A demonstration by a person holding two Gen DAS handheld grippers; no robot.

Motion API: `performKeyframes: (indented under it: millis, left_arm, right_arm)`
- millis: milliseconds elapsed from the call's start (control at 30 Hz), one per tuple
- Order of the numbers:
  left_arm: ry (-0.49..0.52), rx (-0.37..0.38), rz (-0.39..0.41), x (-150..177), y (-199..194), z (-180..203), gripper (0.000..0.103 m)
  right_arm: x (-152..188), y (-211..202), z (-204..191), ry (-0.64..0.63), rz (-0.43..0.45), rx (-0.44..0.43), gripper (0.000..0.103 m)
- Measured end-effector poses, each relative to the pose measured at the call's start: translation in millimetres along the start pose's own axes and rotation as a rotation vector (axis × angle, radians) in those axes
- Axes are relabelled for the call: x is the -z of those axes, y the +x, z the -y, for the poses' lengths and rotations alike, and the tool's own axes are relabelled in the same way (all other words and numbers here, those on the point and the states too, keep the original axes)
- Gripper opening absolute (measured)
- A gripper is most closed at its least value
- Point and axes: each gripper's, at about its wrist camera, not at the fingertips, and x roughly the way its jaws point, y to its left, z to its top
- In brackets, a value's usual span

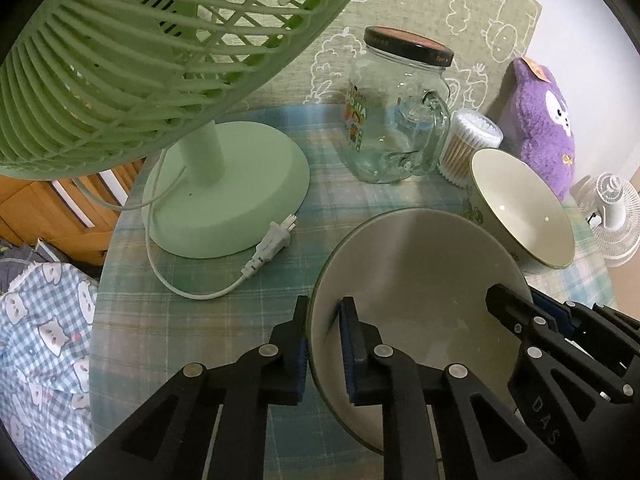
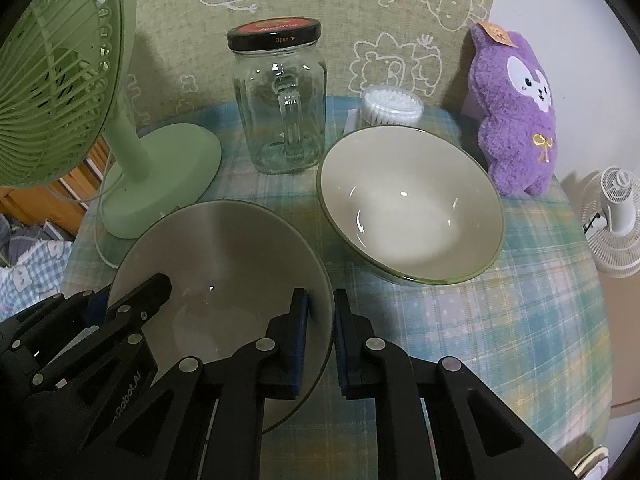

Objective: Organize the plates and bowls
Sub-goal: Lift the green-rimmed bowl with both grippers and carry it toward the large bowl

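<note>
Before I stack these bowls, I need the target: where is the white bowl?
The white bowl sits right of the gray bowl in the right wrist view, in front of the cotton swabs and beside the purple plush.

A green fan point(image 2: 60, 92) is seen at left on the plaid surface point(image 2: 520, 320); a lidded glass jar point(image 2: 280, 100), cotton swabs point(image 2: 392, 106) and a purple plush point(image 2: 516, 112) are noted behind.

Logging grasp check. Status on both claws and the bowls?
Left claw and right claw straddle near bowl rim, opposite sides. Second bowl free. Fan close.
</note>
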Motion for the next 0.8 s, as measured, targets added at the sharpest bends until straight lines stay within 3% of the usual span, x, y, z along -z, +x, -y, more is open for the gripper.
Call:
performKeyframes:
  millis: [800]
  left_arm:
    - [0.001, -0.048, -0.017, 14.8, -23.5, 10.3, 0.011]
  right_arm:
    - [17.0, -24.6, 4.2, -0.008, -0.004, -0.023, 0.013]
